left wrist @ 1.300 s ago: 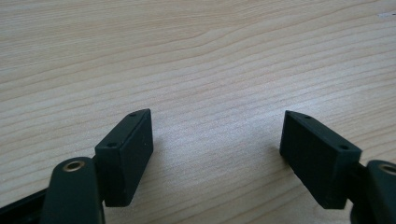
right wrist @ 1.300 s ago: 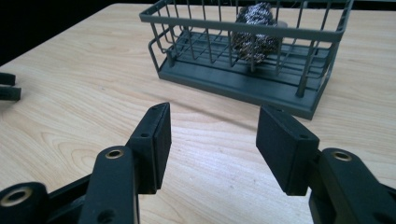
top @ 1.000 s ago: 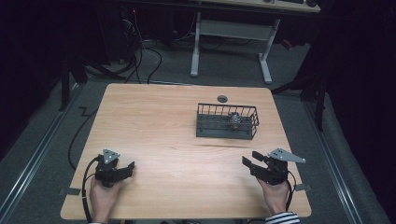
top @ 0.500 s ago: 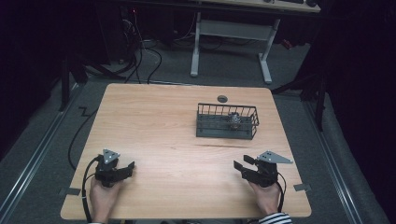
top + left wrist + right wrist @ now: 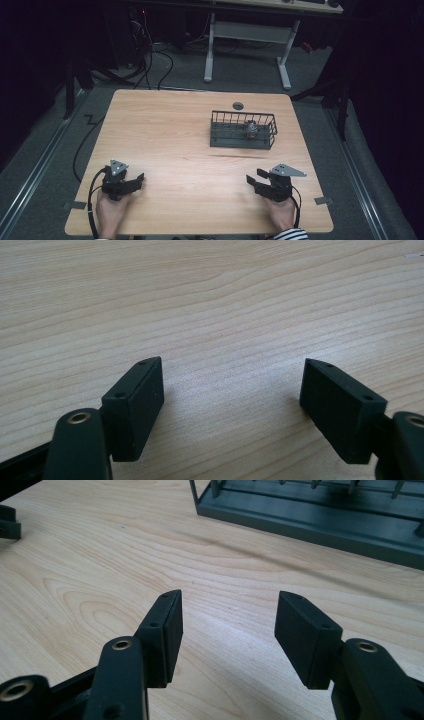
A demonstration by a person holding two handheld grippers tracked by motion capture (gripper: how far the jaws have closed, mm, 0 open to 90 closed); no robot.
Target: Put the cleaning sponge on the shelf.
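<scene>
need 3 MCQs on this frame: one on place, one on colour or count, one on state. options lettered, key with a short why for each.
1. Where does the wire basket stand on the table?
A. Near left corner
B. Far right part
C. Between the two grippers

2. What colour is the basket?
A. Dark grey
B. White
C. Red

3. How do the jaws of the right gripper stand?
A. Pressed shut on a thing
B. Apart, with bare wood between them
C. Hooked on the basket's rim

Key:
1 B: in the high view the basket stands toward the far right, well beyond the right gripper.
2 A: its wires and base show dark grey in the high view and the right gripper view.
3 B: the right gripper view shows a gap between the pads with only tabletop in it.
</scene>
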